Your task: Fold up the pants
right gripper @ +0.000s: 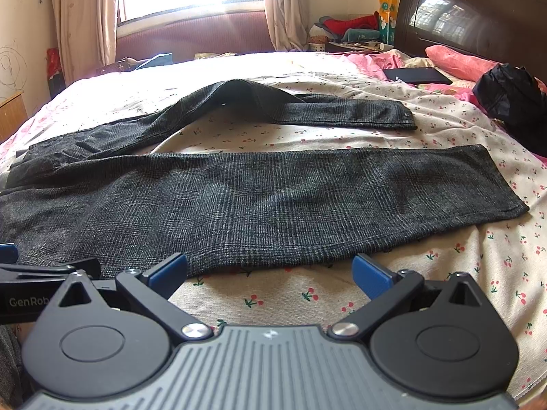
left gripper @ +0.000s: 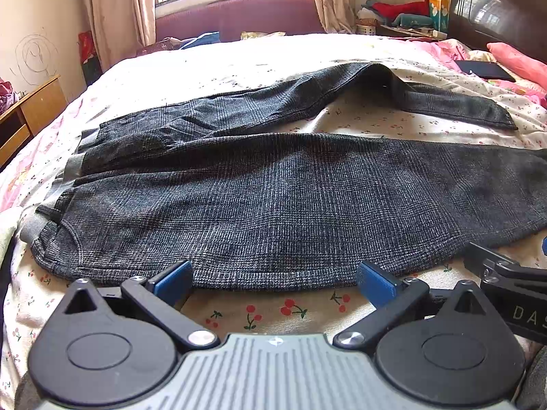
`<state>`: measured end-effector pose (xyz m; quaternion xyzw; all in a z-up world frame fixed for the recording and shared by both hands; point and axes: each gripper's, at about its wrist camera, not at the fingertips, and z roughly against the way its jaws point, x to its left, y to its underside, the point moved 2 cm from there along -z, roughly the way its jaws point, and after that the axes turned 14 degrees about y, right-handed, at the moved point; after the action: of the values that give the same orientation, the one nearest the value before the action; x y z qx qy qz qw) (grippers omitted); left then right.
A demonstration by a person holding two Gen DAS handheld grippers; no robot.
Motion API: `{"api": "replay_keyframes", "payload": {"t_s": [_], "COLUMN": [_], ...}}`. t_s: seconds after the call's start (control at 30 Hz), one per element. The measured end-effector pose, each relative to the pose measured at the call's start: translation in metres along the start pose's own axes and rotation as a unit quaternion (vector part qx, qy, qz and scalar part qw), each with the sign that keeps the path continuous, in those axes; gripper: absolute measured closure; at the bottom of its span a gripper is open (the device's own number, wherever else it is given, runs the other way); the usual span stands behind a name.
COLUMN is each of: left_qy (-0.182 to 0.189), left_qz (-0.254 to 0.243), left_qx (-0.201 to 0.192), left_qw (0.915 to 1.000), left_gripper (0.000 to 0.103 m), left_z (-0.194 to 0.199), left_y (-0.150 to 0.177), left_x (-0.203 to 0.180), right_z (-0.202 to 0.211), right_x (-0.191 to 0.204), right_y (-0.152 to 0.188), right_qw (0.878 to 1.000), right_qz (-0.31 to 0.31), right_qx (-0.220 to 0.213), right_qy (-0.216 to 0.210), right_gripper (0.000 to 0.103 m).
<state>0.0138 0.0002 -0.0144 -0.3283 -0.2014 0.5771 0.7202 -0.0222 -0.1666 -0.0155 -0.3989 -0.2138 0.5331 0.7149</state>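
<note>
Both jaws are held wide apart, nothing gripped: left gripper [left gripper: 275, 278] and right gripper [right gripper: 270, 271] just short of the pants [right gripper: 259, 198], which are spread across the bed [right gripper: 273, 299].

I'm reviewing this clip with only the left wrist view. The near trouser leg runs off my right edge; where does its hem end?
Observer: In the right wrist view the near leg's hem lies flat on the cherry-print sheet, short of the bed's edge.
Operator: Anything beyond it on that side?
Observer: A crumpled black bag sits by the pink pillow, apart from the pants.
Operator: I see only a sliver of the right gripper. Is it holding cloth?
Observer: No. The right gripper is open, its fingers at the pants' near edge with nothing between them.
</note>
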Motion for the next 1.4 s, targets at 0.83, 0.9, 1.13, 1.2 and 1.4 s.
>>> {"api": "replay_keyframes", "payload": {"t_s": [0.83, 0.9, 1.13, 1.2, 1.4], "left_qy": [0.018, 0.033, 0.085, 0.105, 0.164], "left_qz": [0.003, 0.001, -0.064, -0.075, -0.117], "left_qx": [-0.013, -0.028, -0.063, -0.049, -0.028], "left_qw": [0.9998, 0.9991, 0.9923, 0.9904, 0.979], "left_gripper": [0.0, 0.0, 0.0, 0.0, 0.0], "left_z": [0.004, 0.006, 0.002, -0.005, -0.036], "left_y": [-0.003, -0.006, -0.024, -0.031, -0.047], "left_x": [-0.006, -0.008, -0.05, -0.067, -0.127], "right_z": [0.0, -0.001, -0.001, -0.007, -0.047], "right_x": [-0.002, -0.01, -0.063, -0.086, -0.18], "right_y": [0.001, -0.005, -0.027, -0.03, -0.027], "right_qw": [1.0, 0.999, 0.997, 0.995, 0.972], "right_qz": [-0.011, -0.024, -0.08, -0.095, -0.21], "right_qx": [0.007, 0.017, 0.022, 0.027, 0.076], "right_qy": [-0.002, -0.01, 0.003, 0.017, 0.071], "right_gripper": [0.001, 0.001, 0.001, 0.002, 0.014]}}
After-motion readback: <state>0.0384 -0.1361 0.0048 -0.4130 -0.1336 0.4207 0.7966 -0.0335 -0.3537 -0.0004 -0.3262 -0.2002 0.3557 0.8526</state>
